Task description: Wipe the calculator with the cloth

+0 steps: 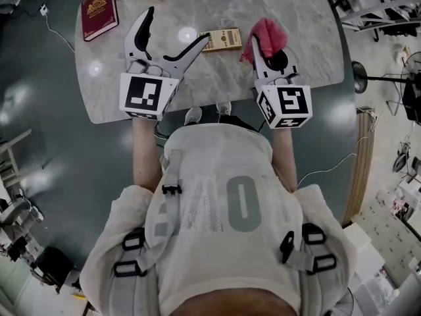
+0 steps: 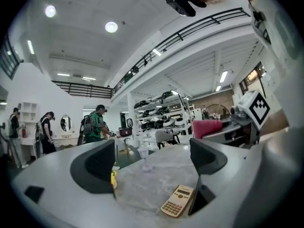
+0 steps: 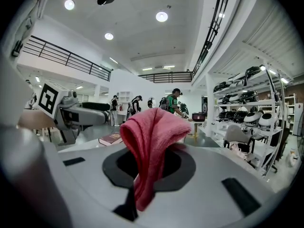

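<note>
Across the marble desk (image 1: 309, 25), a red book (image 1: 99, 12) is seen at ten o'clock. At eleven o'clock the left tool (image 1: 177, 26) is spread wide, with nothing gripped. The calculator (image 1: 221, 39) lies flat at twelve o'clock, just beside that tool's right jaw tip. At one o'clock the right tool (image 1: 265, 52) is clamped on the pink cloth (image 1: 268, 35), which is bunched above the jaws. With the calculator unsteadied, it could be pushed along the smooth desk once wiped, or nudged askew by that jaw tip.
</note>
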Available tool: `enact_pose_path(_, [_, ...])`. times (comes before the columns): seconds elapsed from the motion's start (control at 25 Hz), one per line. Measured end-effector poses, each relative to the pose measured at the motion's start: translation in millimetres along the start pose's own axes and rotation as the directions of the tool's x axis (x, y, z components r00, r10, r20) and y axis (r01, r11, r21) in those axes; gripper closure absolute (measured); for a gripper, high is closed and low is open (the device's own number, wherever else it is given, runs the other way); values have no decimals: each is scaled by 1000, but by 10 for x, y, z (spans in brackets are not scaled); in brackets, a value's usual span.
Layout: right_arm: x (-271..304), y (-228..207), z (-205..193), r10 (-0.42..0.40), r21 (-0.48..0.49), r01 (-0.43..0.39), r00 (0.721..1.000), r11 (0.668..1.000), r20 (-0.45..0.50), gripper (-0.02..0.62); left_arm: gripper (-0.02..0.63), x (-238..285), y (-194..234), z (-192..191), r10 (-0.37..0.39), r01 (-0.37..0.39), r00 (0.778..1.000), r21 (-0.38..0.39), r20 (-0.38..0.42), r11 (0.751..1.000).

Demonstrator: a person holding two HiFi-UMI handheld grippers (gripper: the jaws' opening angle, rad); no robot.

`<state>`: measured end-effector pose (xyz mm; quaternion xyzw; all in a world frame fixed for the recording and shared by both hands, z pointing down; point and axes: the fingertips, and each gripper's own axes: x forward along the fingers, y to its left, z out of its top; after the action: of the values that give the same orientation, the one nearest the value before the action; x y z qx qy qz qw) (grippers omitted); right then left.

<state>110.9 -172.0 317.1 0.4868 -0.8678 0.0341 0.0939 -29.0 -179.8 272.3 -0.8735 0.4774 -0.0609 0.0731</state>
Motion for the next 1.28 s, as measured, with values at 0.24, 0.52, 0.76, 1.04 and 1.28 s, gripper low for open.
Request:
enact_pose_path(0.24, [-12,-4,-133,9,6,-9,999,1000,-37,540,126,340,-145,-816,-121,193,950,237,-289,952])
enact_pose_path(0.52, [-8,-102,-318,3,25,-1,996,1000,-94,540,126,514,-325,-1919,-221,438,794,280,-566,854])
enact_pose_path(0.76, [41,-227,-467,-7,42,13,990,999,-138,540,127,565,-515,-2488,-367,654,619,197,-695,730])
enact_pose_path(1.04, [42,-342,-704,-19,74,33,981,997,-192,540,156,618,-594,-2819,-432,711,517,89,-739,698])
enact_pose_path(1.28, [67,-440,-825,-21,86,41,975,995,-222,540,181,738,-585,-2952,-444,739,475,71,-760,670])
